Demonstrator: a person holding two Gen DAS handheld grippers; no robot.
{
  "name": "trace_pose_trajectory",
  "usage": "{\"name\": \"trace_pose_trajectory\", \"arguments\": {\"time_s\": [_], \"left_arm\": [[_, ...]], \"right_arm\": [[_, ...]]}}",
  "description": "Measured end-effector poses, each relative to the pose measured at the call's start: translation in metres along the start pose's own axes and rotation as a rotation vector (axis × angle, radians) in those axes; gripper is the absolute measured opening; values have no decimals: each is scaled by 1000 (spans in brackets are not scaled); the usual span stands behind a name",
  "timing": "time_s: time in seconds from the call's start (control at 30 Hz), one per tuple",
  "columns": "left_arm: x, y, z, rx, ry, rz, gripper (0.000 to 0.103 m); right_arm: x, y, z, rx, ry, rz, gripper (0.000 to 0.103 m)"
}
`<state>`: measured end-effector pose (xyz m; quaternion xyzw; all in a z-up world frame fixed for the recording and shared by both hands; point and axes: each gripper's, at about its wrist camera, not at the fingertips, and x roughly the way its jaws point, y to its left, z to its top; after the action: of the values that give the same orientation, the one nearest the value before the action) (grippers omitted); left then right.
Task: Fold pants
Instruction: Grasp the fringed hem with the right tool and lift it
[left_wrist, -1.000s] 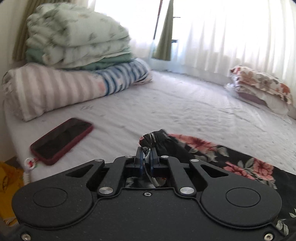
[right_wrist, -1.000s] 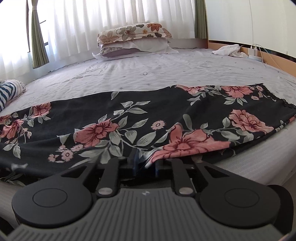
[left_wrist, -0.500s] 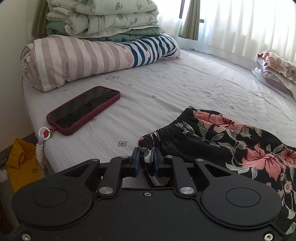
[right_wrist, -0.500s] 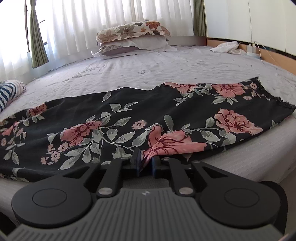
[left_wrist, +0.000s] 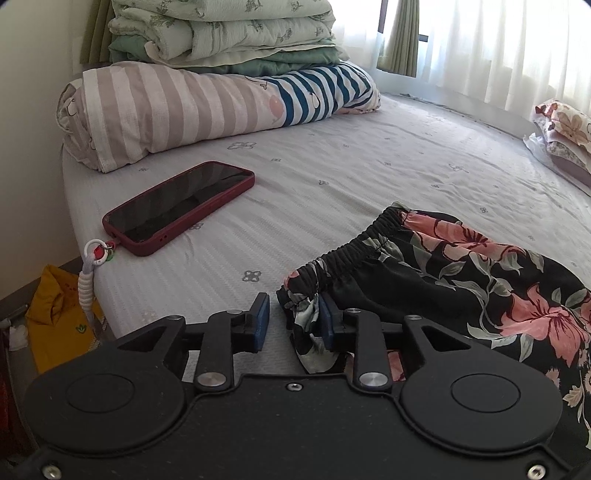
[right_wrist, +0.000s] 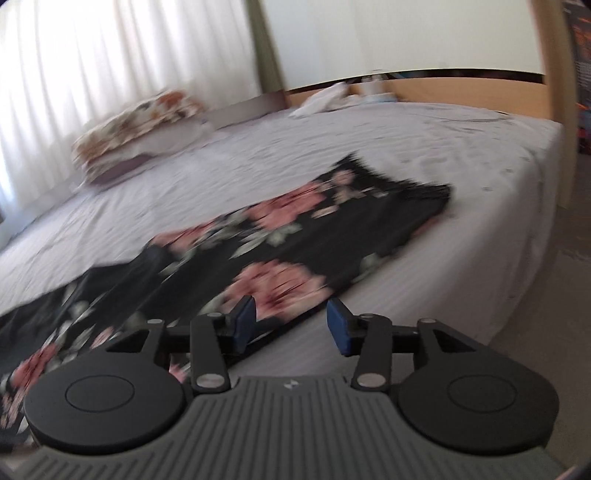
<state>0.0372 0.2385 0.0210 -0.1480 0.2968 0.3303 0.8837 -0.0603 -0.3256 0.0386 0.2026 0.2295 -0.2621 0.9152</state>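
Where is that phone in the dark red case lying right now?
In the left wrist view the phone lies face up on the bed sheet, left of the floral pants and just in front of the striped rolled bedding, near the mattress edge.

The wide bed with a pale grey sheet printed with small flowers carries everything. The black pants with pink flowers and an elastic waistband lie flat directly on it, just in front of the left-hand gripper and stretching off to its right. Ahead and to the left lies a dark phone in a red case, screen up. Beyond it rests a rolled striped blanket, beige and blue. Far to the right sit floral pillows near the curtain.
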Motion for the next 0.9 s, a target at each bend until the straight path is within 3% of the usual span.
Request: {"name": "trace_pose_trajectory", "arguments": {"time_s": [0.13,0.3,0.7,0.9], "left_arm": [[1,-4,0,11,4,16,29],[3,-3,1,-23,12,16,29],[4,-6,-1,-37,0,48,33],[6,-15,-2,4,-8,74,33]], "right_arm": [[22,-40,19,116,-42,-88,62],[52,-74,38,212,-78,-108,69],[93,-82,49,154,-78,-134,65],[89,-85,49,174,-53,-50,64]]}}
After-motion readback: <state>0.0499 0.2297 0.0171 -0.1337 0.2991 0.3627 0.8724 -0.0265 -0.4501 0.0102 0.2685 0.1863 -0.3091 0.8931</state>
